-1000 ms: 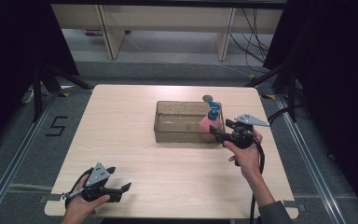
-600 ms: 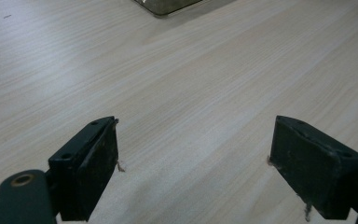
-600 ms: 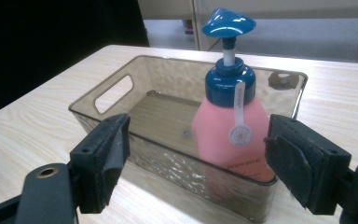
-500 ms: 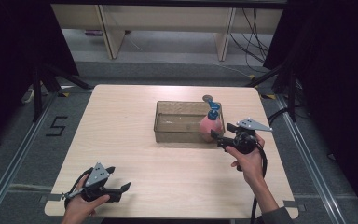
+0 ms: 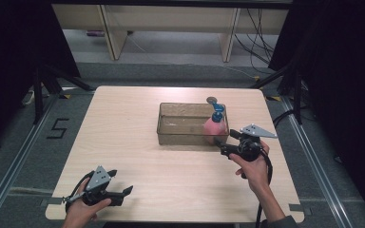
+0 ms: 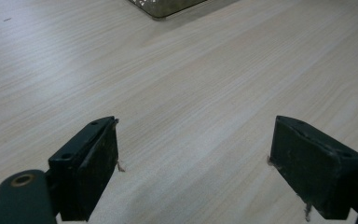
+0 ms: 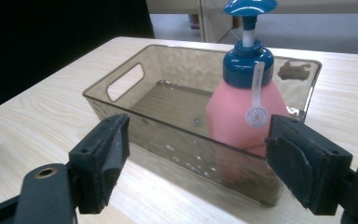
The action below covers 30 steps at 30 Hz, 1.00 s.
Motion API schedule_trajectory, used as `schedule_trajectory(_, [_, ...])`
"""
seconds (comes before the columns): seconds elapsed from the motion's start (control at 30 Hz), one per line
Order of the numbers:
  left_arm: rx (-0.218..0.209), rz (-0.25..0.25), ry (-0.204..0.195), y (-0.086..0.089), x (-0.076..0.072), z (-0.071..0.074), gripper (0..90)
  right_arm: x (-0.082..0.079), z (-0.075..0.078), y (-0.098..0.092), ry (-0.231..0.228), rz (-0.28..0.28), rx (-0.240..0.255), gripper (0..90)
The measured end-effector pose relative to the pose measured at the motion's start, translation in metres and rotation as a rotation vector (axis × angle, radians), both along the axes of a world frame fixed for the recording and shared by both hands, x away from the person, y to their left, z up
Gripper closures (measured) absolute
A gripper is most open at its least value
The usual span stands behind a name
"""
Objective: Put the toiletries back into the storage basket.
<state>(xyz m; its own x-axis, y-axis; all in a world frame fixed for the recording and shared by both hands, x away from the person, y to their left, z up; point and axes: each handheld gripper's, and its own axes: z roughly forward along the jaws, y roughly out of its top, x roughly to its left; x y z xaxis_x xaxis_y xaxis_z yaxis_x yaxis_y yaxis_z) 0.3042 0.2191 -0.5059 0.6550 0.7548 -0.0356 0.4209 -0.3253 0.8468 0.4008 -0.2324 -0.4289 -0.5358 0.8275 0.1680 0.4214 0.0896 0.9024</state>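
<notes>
pink soap bottle (image 7: 242, 116): stands up inside the clear bin (image 7: 121, 100) | right gripper (image 7: 200, 161): jaws wide, empty, near bin | left gripper (image 6: 193, 172): jaws wide, empty, over table (image 6: 177, 93)

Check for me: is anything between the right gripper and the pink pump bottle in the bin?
Yes. The near long wall of the clear bin stands between the open right gripper and the pink pump bottle, which stands upright inside at that end. A level approach meets that wall; above the rim, the blue pump head looks unobstructed.
</notes>
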Motion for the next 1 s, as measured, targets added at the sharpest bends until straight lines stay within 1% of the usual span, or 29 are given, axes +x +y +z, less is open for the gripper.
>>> schedule_trajectory(0.03, [-0.005, 0.001, 0.0, 0.0, 0.0, 0.0, 14.8, -0.003, 0.001, 0.003, 0.043, -0.009, 0.033, 22.7])
schedule_trajectory(0.07, [-0.006, 0.001, 0.0, -0.001, 0.0, 0.0, 14.8, -0.004, 0.001, 0.001, 0.033, -0.006, 0.012, 22.7])
schedule_trajectory(0.1, [0.0, 0.0, 0.001, 0.0, 0.0, 0.0, 14.8, -0.003, 0.0, 0.0, 0.005, -0.001, 0.003, 22.7])
schedule_trajectory(0.13, [0.0, -0.001, 0.0, 0.0, 0.0, 0.0, 14.8, -0.006, 0.0, 0.001, 0.028, 0.001, 0.019, 22.7])
schedule_trajectory(0.17, [0.001, -0.002, -0.001, 0.0, 0.0, 0.0, 14.8, -0.006, 0.001, 0.0, 0.034, 0.005, 0.008, 22.8])
schedule_trajectory(0.2, [0.0, -0.001, -0.001, 0.0, 0.0, 0.0, 14.8, -0.007, 0.001, -0.001, 0.026, 0.004, -0.01, 22.8])
schedule_trajectory(0.23, [0.001, -0.001, 0.0, 0.0, 0.0, 0.0, 14.8, -0.008, 0.0, -0.001, 0.037, 0.01, 0.007, 22.8])
schedule_trajectory(0.27, [0.0, -0.001, 0.001, 0.0, 0.0, 0.0, 14.8, -0.008, -0.001, -0.001, 0.021, 0.005, -0.002, 22.7])
schedule_trajectory(0.3, [0.003, -0.004, -0.001, 0.0, 0.0, 0.0, 14.8, -0.009, -0.001, 0.0, 0.033, 0.007, 0.018, 22.8])
schedule_trajectory(0.37, [-0.002, -0.004, -0.001, 0.0, 0.0, 0.0, 14.8, -0.01, -0.002, -0.001, 0.032, 0.009, 0.009, 22.7])
schedule_trajectory(0.4, [-0.002, -0.004, -0.002, 0.0, 0.0, 0.0, 14.8, -0.011, -0.002, -0.001, 0.045, 0.008, 0.008, 22.7])
schedule_trajectory(0.43, [0.006, 0.0, 0.001, 0.0, 0.0, 0.0, 14.8, -0.013, -0.003, 0.0, 0.058, -0.001, 0.027, 22.7])
schedule_trajectory(0.47, [0.007, -0.001, 0.0, 0.0, 0.0, 0.0, 14.8, -0.012, -0.004, -0.002, 0.031, 0.007, 0.006, 22.7])
schedule_trajectory(0.5, [0.007, -0.001, 0.0, 0.0, 0.0, 0.0, 14.8, -0.013, -0.004, 0.0, 0.045, 0.004, 0.032, 22.7])
schedule_trajectory(0.53, [0.008, -0.002, 0.0, 0.0, 0.0, 0.0, 14.8, -0.013, -0.005, -0.002, 0.035, 0.012, 0.014, 22.7])
schedule_trajectory(0.63, [0.007, -0.001, 0.001, 0.0, 0.0, 0.0, 14.8, -0.016, -0.006, -0.002, 0.037, 0.006, 0.011, 22.8])
schedule_trajectory(0.67, [0.006, 0.0, 0.001, 0.0, 0.0, 0.0, 14.8, -0.016, -0.006, -0.003, 0.028, 0.015, 0.004, 22.8])
schedule_trajectory(0.73, [0.007, -0.001, 0.0, 0.0, 0.0, 0.0, 14.8, -0.018, -0.007, -0.003, 0.03, 0.015, -0.003, 22.8])
schedule_trajectory(0.77, [0.005, -0.005, 0.0, 0.0, 0.0, -0.001, 14.8, -0.02, -0.007, -0.002, 0.047, 0.008, 0.007, 22.8])
schedule_trajectory(0.8, [0.003, -0.006, -0.001, -0.001, 0.0, -0.001, 14.8, -0.021, -0.008, -0.003, 0.04, 0.021, 0.01, 22.8])
schedule_trajectory(0.83, [0.005, -0.006, -0.001, 0.0, 0.0, -0.001, 14.8, -0.021, -0.008, -0.003, 0.028, 0.017, 0.002, 22.8])
schedule_trajectory(0.87, [0.002, -0.005, -0.001, -0.001, 0.0, -0.001, 14.8, -0.022, -0.009, -0.003, 0.032, 0.022, 0.001, 22.8])
schedule_trajectory(0.9, [0.009, -0.006, -0.001, 0.0, 0.0, -0.001, 14.8, -0.023, -0.01, -0.004, 0.017, 0.013, -0.007, 22.8])
schedule_trajectory(0.93, [0.009, -0.007, -0.001, 0.0, 0.0, -0.001, 14.8, -0.025, -0.009, -0.004, 0.033, 0.02, -0.005, 22.8])
schedule_trajectory(0.97, [0.009, -0.007, -0.001, 0.0, 0.0, -0.001, 14.8, -0.028, -0.009, -0.002, 0.064, 0.012, 0.023, 22.8])
schedule_trajectory(1.0, [0.005, -0.006, -0.001, -0.001, 0.0, -0.001, 14.8, -0.027, -0.01, -0.005, 0.027, 0.021, -0.013, 22.8])
